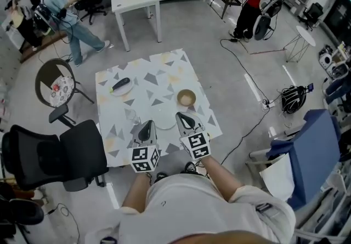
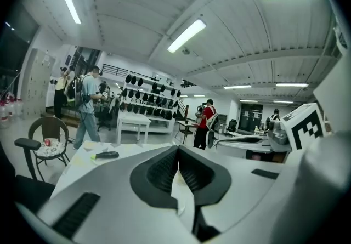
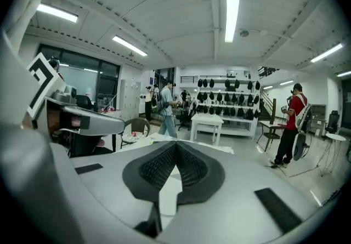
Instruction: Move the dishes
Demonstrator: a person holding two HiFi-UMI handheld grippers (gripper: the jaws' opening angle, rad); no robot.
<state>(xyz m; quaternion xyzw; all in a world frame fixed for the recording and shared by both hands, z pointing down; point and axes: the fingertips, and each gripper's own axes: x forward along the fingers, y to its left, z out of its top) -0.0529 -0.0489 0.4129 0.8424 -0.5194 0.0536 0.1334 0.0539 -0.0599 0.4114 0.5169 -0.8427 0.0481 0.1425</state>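
Hovering over the near edge of the counter (image 1: 159,70), the left claw (image 1: 146,124) and right claw (image 1: 181,117) are both clenched on nothing. The brown bowl (image 1: 186,97) and white plate (image 1: 164,121) just ahead look stiff, light and perhaps slippery; their rims offer the best hold.

Square table (image 1: 164,67) w/ a white cloth covered in grey/tan triangles, standing on a grey floor (image 1: 219,34). Far-left part of the top: small plate (image 1: 125,91) w/ a dark tool (image 1: 120,84) lying across it, yellow-green at one end. Right side: wooden bowl (image 1: 186,97), upright, sitting straight on the cloth, well apart from that plate. Near edge, approx centre: white plate (image 1: 164,121), just beside the bowl, partly covered in the head view. Left of it there's a small see-thru thing (image 1: 133,116), too small to ID tbh.
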